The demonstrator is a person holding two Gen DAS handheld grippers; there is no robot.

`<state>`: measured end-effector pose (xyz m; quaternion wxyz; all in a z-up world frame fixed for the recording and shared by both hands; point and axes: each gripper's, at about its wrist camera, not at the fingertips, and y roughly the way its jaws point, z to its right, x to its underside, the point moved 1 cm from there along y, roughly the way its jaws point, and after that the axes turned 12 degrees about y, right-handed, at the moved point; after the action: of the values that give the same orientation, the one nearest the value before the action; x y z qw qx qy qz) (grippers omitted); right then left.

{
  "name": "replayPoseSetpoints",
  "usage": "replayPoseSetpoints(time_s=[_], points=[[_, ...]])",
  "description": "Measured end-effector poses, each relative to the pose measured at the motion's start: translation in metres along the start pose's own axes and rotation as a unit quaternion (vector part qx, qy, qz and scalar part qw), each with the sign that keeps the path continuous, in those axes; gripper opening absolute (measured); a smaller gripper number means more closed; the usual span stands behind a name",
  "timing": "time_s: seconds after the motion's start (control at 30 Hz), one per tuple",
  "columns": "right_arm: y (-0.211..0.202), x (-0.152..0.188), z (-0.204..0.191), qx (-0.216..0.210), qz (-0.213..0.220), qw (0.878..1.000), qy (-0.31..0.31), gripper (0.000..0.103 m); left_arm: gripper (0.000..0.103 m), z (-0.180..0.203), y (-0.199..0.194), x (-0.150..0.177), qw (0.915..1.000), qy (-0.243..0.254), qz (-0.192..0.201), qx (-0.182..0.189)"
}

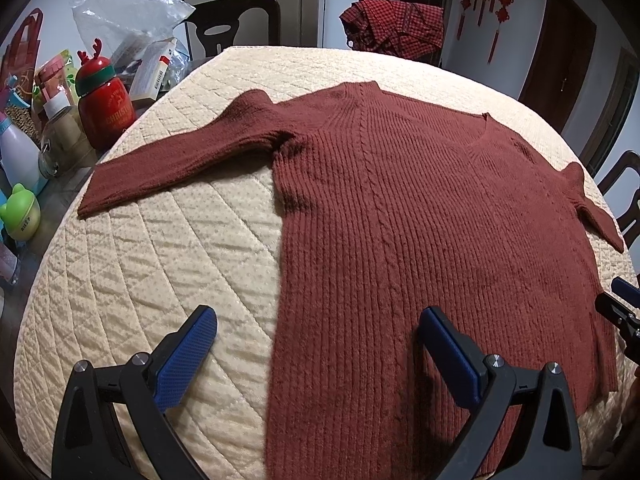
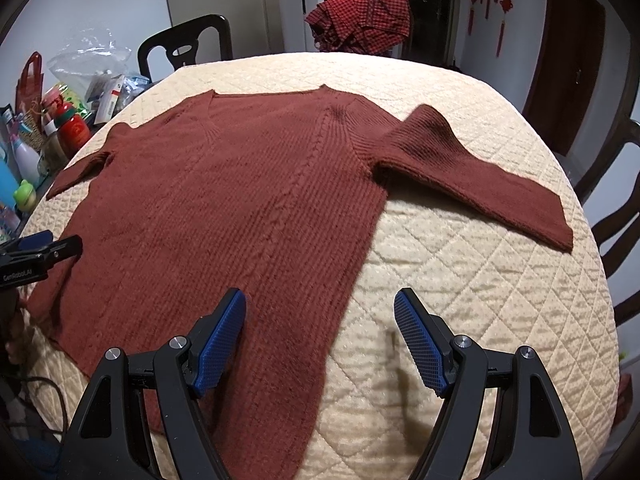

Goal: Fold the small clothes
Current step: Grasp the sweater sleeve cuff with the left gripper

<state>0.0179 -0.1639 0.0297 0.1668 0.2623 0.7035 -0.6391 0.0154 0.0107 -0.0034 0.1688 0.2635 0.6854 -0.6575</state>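
Rust-red knit sweater (image 1: 420, 216) is laid flat, front up, across the middle of the quilted table cover (image 1: 160, 260), hem at the near edge, neckline toward the far edge. Left sleeve (image 1: 176, 164) is stretched toward the left edge, right sleeve (image 2: 472, 176) toward the right edge. The knit is judged soft, limp, fairly thick and stretchy, not slippery on the quilt; best taken at a cuff or a hem corner, pinching both layers. Left gripper (image 1: 316, 344) is held wide open above the sweater's left side edge, nothing in it. Right gripper (image 2: 320, 328) is likewise wide open over the right side edge, empty. Clear plastic bag (image 1: 124, 12) by the far-left corner is seen with small boxes (image 1: 156, 68) under it; contents otherwise unclear. Red bottle (image 1: 106, 104) is capped
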Motion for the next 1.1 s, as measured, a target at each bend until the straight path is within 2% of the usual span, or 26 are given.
replayPoseSetpoints(time_s=[0.63, 0.9, 1.1], points=[[0.017, -0.04, -0.04, -0.027, 0.015, 0.998, -0.051, 0.077, 0.102, -0.04, 0.009, -0.022, 0.9991, -0.016, 0.03, -0.027], [0.025, -0.053, -0.054, -0.041, 0.019, 0.997, -0.061, 0.077, 0.102, -0.101, 0.016, -0.024, 0.9934, -0.094, 0.041, -0.05], [0.029, -0.058, -0.065, -0.052, 0.018, 0.996, -0.072, 0.077, 0.098, -0.147, 0.02, -0.018, 0.9844, -0.156, 0.045, -0.067]])
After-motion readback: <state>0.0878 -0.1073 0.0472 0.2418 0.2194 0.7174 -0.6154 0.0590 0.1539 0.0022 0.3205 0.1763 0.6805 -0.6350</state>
